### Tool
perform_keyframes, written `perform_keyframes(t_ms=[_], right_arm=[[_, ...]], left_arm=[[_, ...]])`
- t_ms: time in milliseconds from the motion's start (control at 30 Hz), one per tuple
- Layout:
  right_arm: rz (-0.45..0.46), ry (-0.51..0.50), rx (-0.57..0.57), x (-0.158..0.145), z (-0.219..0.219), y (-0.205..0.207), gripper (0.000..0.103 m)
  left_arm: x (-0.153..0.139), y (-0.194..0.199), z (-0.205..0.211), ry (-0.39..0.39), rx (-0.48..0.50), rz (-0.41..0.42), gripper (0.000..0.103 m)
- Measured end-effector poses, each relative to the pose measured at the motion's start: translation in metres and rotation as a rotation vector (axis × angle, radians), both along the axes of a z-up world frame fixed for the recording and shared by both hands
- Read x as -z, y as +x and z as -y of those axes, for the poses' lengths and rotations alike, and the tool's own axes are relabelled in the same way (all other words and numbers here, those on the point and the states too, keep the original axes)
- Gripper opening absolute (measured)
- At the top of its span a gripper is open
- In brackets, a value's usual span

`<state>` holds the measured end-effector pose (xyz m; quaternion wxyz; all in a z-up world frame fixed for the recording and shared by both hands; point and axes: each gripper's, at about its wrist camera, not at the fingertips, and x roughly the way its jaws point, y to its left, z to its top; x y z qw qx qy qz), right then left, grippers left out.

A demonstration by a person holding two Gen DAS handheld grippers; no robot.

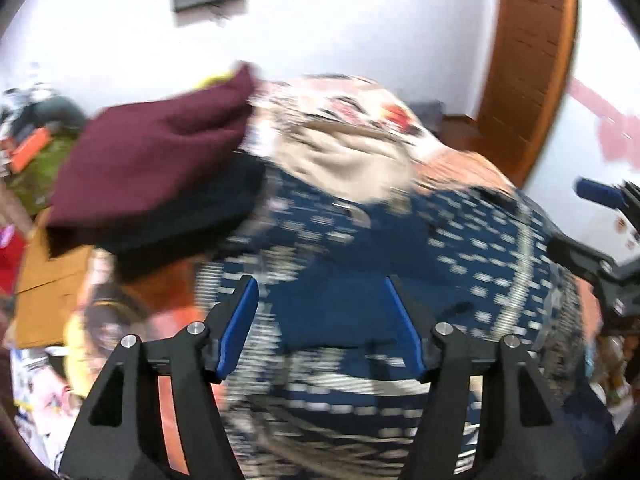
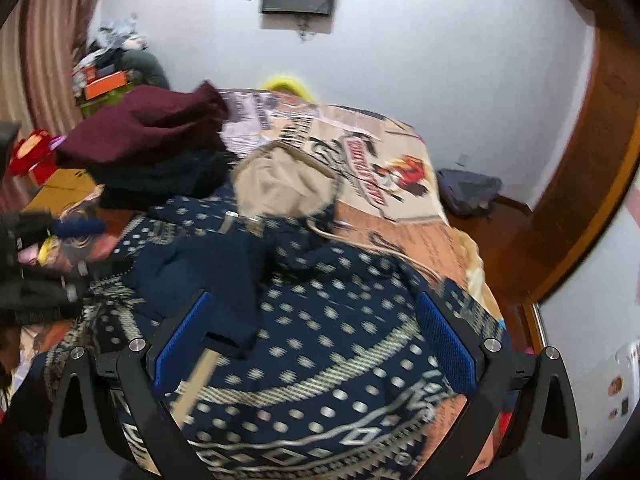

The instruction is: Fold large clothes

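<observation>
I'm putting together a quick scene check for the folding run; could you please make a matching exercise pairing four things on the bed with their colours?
Things:
1. patterned sweater
2. folded garment on top of the pile
3. hooded garment beyond the sweater
4. gripper pads

Colours:
A. beige
B. bright blue
C. maroon
D. navy with pale dots

Pairs: 1-D, 2-C, 3-A, 4-B
</observation>
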<state>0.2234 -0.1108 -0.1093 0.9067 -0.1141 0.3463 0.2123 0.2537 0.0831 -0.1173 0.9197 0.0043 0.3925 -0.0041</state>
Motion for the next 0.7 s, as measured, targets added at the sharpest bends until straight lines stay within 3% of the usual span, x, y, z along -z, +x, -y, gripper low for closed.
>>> perform_keyframes(t_ms=[167,333,600,700], right_arm=[[0.007,-0.022,-0.126,-0.002,-0.045,-0.005,0.100],[-0.051,-0.091,-0.259,0.020,-0.103,-0.002,0.100],[-0.203,-0.211,-0.361,0.078,-0.168,0.016,0.098],[-0.253,-0.237,-0.379,0.094,-0.178,0.019,0.088]], left_arm=[[-0.002,-0.010,-0.062,0.011,-0.130,0.005,0.064],[0.015,-0.029,-0.107,-0.011,-0.204,-0.035,0.065],[0.058,-0.044,-0.126,-0.037,-0.211,-0.137,0.065],[0.072,-0.047,-0.126,-0.055,-0.200,-0.171,0.065]])
